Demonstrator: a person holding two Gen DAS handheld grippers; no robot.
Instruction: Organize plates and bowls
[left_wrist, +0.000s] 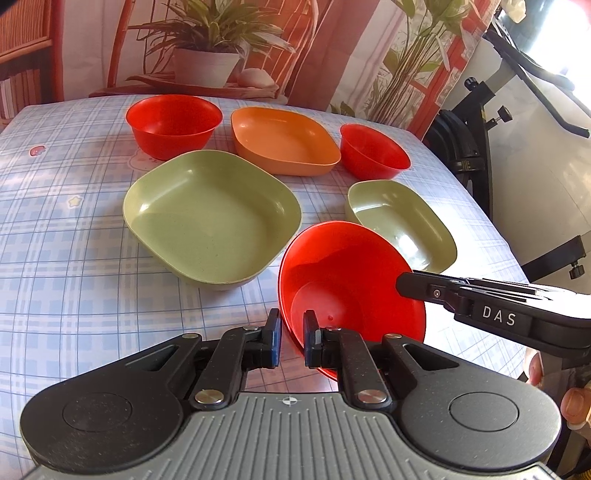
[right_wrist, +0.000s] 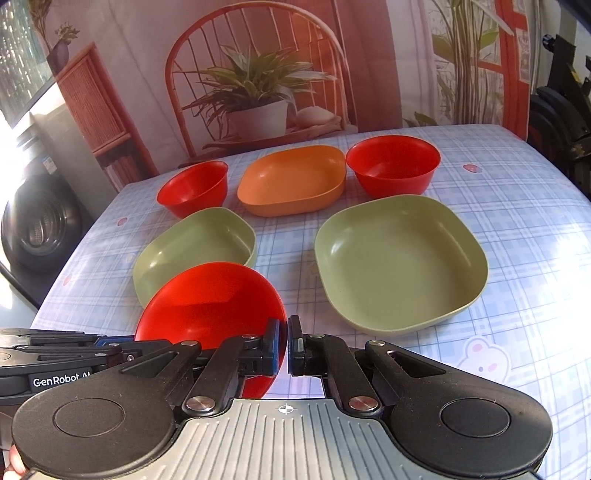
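Note:
A red bowl (left_wrist: 351, 280) is held tilted above the table; it also shows in the right wrist view (right_wrist: 210, 302). My left gripper (left_wrist: 291, 339) has its jaws on either side of the bowl's near rim. My right gripper (right_wrist: 287, 345) is shut on the bowl's opposite rim; its finger (left_wrist: 417, 284) reaches in from the right. On the table lie a large green plate (left_wrist: 210, 218), a small green dish (left_wrist: 402, 221), an orange dish (left_wrist: 284, 140) and two more red bowls (left_wrist: 173, 122) (left_wrist: 373, 151).
The table has a blue plaid cloth (left_wrist: 74, 258). A printed backdrop of plants and a chair (right_wrist: 258, 74) hangs behind it. Black exercise equipment (left_wrist: 465, 140) stands past one table edge, a dark appliance (right_wrist: 37, 229) past the other.

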